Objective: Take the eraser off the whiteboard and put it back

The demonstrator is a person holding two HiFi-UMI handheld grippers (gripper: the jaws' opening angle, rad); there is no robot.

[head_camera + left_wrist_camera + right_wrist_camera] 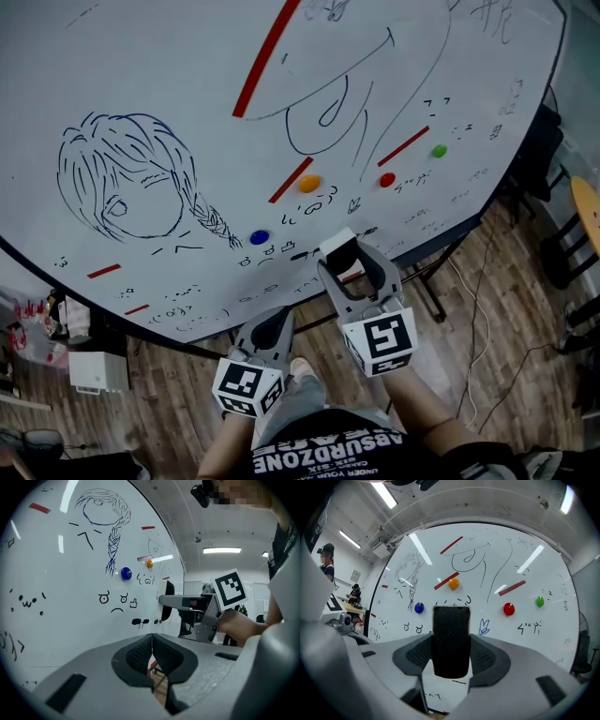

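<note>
Pinching the eraser (451,630) between its pads, the right claw (451,644) pointed straight at the whiteboard (187,75). From the claw's own camera, the eraser sat just under the orange magnet (453,584), with the blue magnet (419,607) to one side and the red magnet (508,609) to the other. It was a dark fuzzy block, standing upright in the grip. It looked a bit off the board surface, but honestly that's hard to call from these angles. The left claw (152,651) was pressed together with nothing in it, lower down by the board's bottom edge.
</note>
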